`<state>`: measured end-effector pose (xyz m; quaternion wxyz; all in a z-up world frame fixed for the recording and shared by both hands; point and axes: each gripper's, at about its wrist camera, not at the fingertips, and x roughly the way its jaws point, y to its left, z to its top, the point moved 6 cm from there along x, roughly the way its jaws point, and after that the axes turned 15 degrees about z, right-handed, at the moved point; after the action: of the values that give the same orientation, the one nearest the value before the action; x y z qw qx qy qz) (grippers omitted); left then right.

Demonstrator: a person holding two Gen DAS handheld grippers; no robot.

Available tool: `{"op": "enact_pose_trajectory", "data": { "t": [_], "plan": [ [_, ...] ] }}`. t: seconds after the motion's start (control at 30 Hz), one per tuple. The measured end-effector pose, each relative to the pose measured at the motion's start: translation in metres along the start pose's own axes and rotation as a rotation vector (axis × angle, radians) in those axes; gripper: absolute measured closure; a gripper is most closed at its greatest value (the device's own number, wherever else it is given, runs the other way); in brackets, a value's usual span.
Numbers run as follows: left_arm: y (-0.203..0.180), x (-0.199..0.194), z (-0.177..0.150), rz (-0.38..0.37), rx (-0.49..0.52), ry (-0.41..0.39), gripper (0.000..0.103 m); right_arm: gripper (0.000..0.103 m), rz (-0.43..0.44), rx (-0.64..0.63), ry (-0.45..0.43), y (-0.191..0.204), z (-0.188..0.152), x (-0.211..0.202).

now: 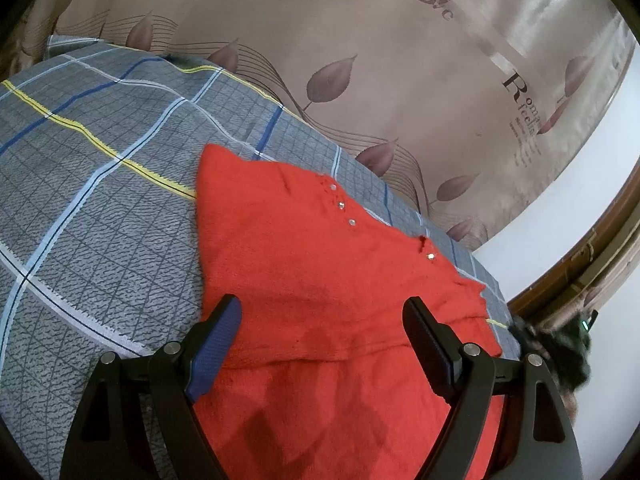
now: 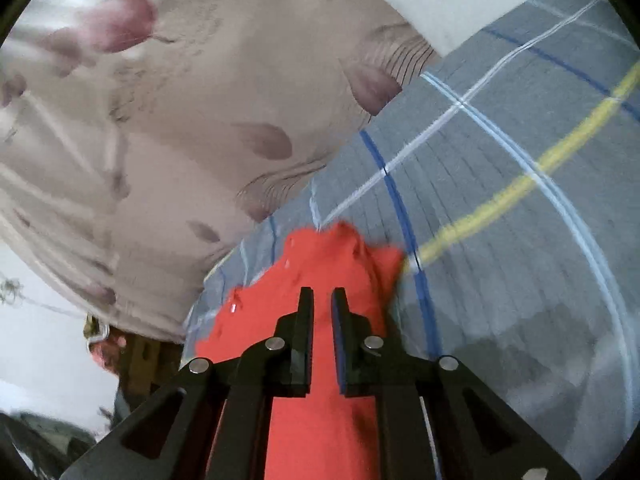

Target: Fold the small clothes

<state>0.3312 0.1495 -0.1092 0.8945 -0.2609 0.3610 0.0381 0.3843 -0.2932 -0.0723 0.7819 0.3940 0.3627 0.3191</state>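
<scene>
Two grippers over red knit sweater (image 1: 320, 280) lying on grey plaid bedsheet (image 1: 100, 200); left gripper (image 1: 322, 320) jaws spread wide above it, nothing gripped; right gripper (image 2: 322, 304) jaws nearly closed, narrow gap, red fabric between the fingers, pinch unclear

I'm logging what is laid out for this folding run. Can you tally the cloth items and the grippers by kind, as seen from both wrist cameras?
Red knitted garment with shiny buttons: 1
Grey checked bed sheet with blue, white and yellow lines: 1
Beige leaf-print curtain: 1
Black two-finger grippers: 2, the left gripper and the right gripper
Total: 5
</scene>
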Motion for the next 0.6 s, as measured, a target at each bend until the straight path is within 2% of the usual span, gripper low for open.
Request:
{"op": "enact_pose_trajectory", "data": {
  "t": [0.13, 0.17, 0.23, 0.33, 0.5, 0.6],
  "plan": [
    [-0.001, -0.001, 0.0, -0.005, 0.0, 0.001, 0.02, 0.087, -0.063, -0.073, 0.087, 0.014, -0.058, -0.021],
    [-0.002, -0.002, 0.0, -0.006, 0.008, 0.003, 0.02, 0.083, -0.08, -0.089, 0.108, 0.018, -0.069, -0.024],
    [-0.007, -0.008, -0.005, 0.002, 0.047, 0.029, 0.02, 0.078, -0.126, -0.138, 0.171, 0.024, -0.099, -0.027],
    [-0.009, -0.031, -0.023, -0.027, 0.081, 0.043, 0.02, 0.073, -0.19, -0.219, 0.251, 0.032, -0.137, -0.036],
    [0.011, -0.071, -0.063, -0.025, 0.097, 0.09, 0.02, 0.05, -0.198, -0.275, 0.29, 0.044, -0.171, -0.047],
    [0.026, -0.094, -0.08, -0.031, 0.067, 0.099, 0.02, 0.047, -0.183, -0.272, 0.292, 0.047, -0.182, -0.05]
  ]
}}
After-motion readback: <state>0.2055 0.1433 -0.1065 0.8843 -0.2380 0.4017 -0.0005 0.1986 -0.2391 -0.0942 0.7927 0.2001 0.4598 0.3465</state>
